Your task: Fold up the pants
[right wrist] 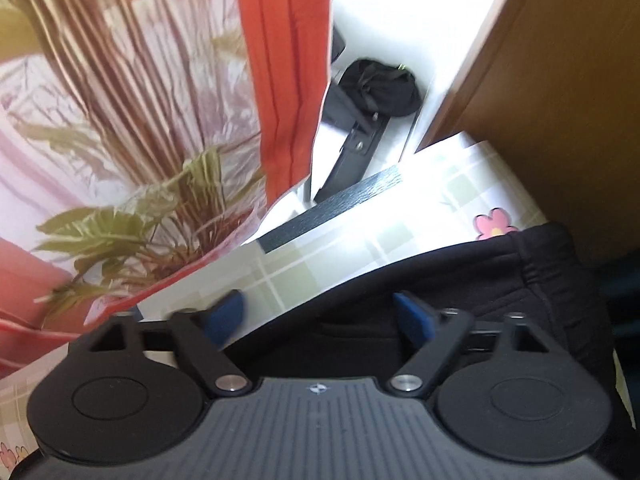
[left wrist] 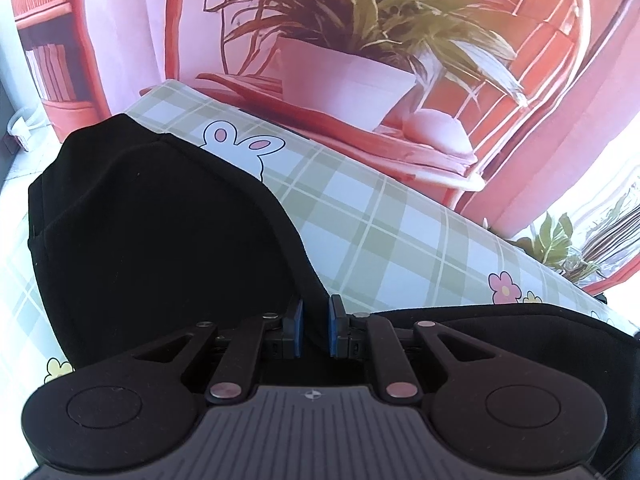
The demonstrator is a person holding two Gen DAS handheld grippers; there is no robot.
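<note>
Black, soft knit pants (left wrist: 160, 232) lay on a green-and-white checked tablecloth with rabbit and flower prints (left wrist: 380, 240), bunched in layers with one rounded doubled edge showing in the left wrist view. A first fold looked begun but not flattened; squaring the layers and folding again seemed left to do. Their long axis appeared to run along the table's length, the ribbed waistband (right wrist: 536, 264) lying at the right-hand end, though much of the cloth was hidden beneath the tools. The left gripper (left wrist: 316, 330) was nearly closed, its blue pads pinching a ridge of the black fabric. The right gripper (right wrist: 320, 320) stood wide apart above the fabric's edge, holding nothing. Behind the table hung a printed backdrop of plants and orange furniture (left wrist: 360, 40).
</note>
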